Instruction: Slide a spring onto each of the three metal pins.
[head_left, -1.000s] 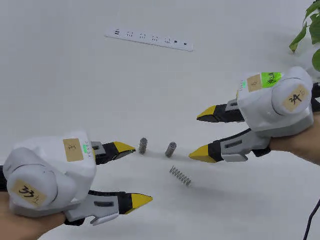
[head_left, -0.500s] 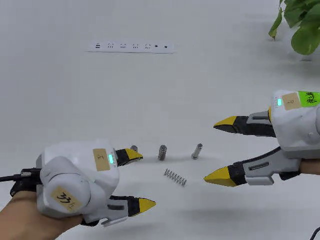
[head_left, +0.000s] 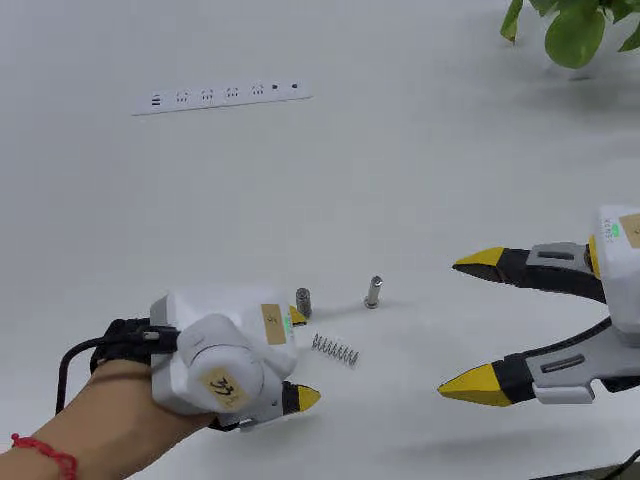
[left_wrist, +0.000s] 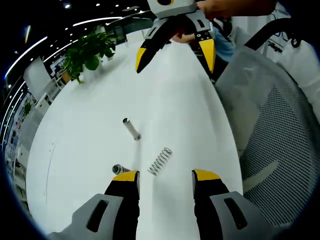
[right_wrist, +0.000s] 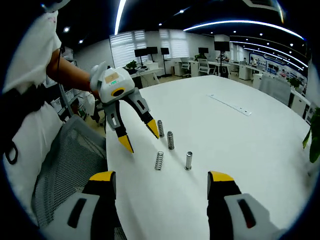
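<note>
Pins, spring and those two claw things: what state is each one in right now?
left gripper: open, empty.
right gripper: open, empty.
loose spring: lying flat on the table.
bare pin: upright, no spring on it.
middle pin: upright, spring on it.
end pin: upright, spring on it.

Bright, even light from ceiling strips (right_wrist: 240, 22) falls on the white table (head_left: 400, 180), which is nearly washed out in the head view. Soft, faint shadows lie beside the pin (head_left: 373, 291) and under the far-right plant (head_left: 570, 30). Both gripper views bend strongly at their edges; detail is sharp.
</note>
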